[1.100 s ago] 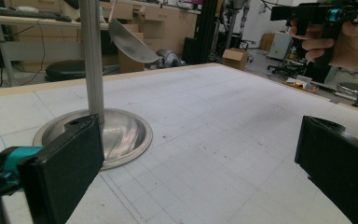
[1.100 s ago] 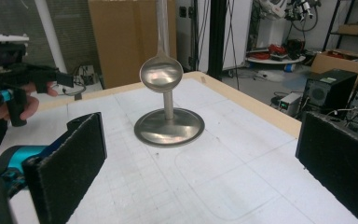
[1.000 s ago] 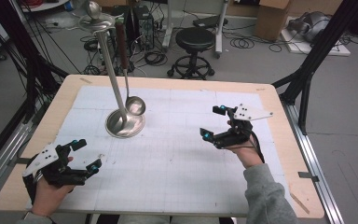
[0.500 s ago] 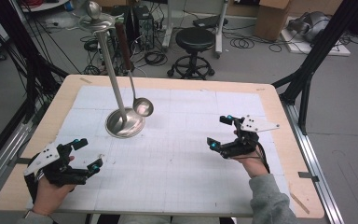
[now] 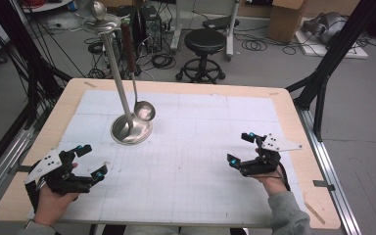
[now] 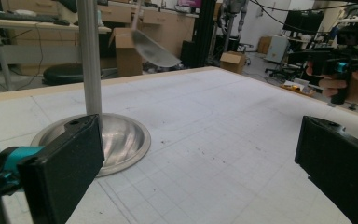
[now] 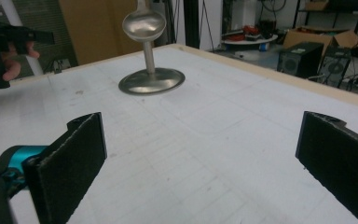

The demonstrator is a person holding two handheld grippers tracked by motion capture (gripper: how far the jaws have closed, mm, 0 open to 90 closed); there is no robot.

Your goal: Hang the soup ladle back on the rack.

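Your right gripper (image 5: 245, 150) has drawn back toward the table's near right edge; your left gripper (image 5: 89, 161) sits by the near left corner, both with jaws wide apart, holding nothing. Farther off, left of centre, a ladle (image 5: 144, 109) hangs on its stand (image 5: 131, 129).

I can read no text, label, brand or number anywhere, not even on the white gridded surface (image 5: 196, 161).
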